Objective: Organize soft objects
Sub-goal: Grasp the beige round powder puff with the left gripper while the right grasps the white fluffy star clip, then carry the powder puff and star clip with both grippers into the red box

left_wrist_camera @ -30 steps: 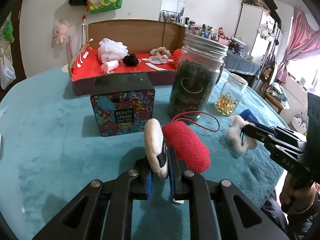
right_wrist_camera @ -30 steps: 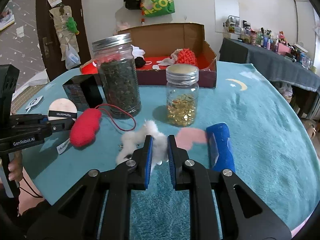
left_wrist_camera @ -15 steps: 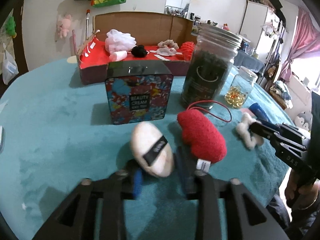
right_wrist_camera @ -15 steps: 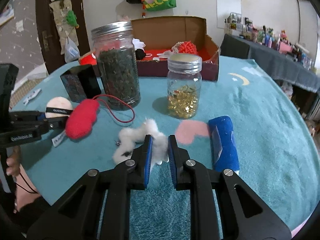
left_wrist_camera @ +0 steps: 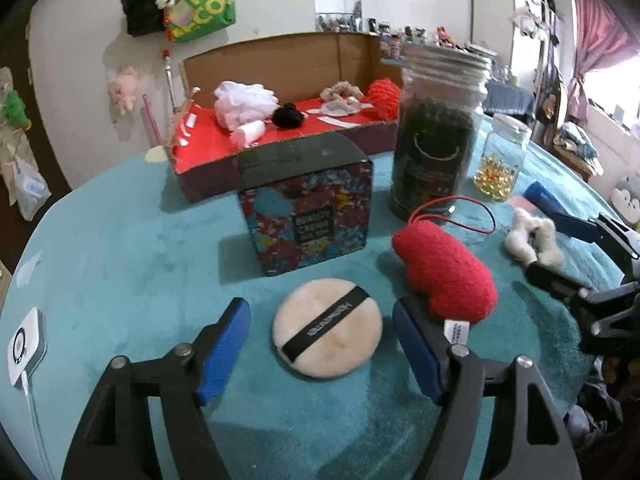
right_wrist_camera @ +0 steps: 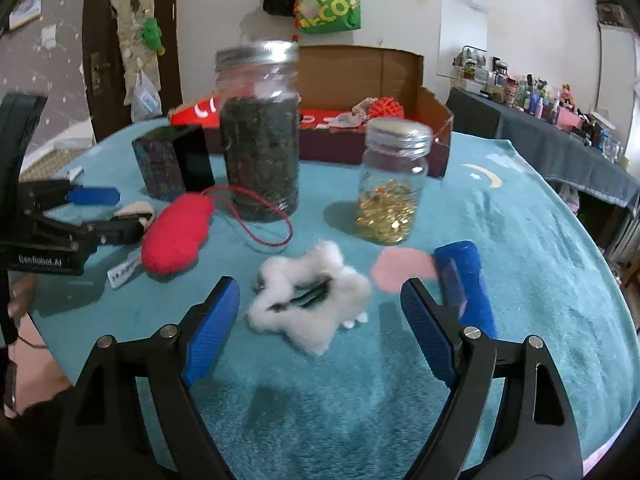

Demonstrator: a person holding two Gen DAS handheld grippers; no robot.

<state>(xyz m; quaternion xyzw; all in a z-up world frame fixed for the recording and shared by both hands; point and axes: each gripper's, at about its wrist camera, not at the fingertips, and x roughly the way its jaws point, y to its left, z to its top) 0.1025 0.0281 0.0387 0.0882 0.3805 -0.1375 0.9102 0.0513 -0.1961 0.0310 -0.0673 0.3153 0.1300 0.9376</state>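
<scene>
Release step: left gripper (left_wrist_camera: 322,344) and right gripper (right_wrist_camera: 318,326) jaws just opened, unclenched around powder puff (left_wrist_camera: 327,326) and fluffy clip (right_wrist_camera: 310,300); next, re-grasp toward the 12 o'clock box (left_wrist_camera: 280,60).

- The left gripper (left_wrist_camera: 322,338) points forward and downward, its jaws spread wide with the blue pads (left_wrist_camera: 224,350) well apart; they have just been opening, and nothing is pressed between them.
- The right gripper (right_wrist_camera: 320,326) also tilts downward, jaws wide; they too have just been opening, the pads clear of any grip.
- A hand (right_wrist_camera: 18,304) shows at the left edge of the right wrist view, holding the left gripper's handle.
</scene>
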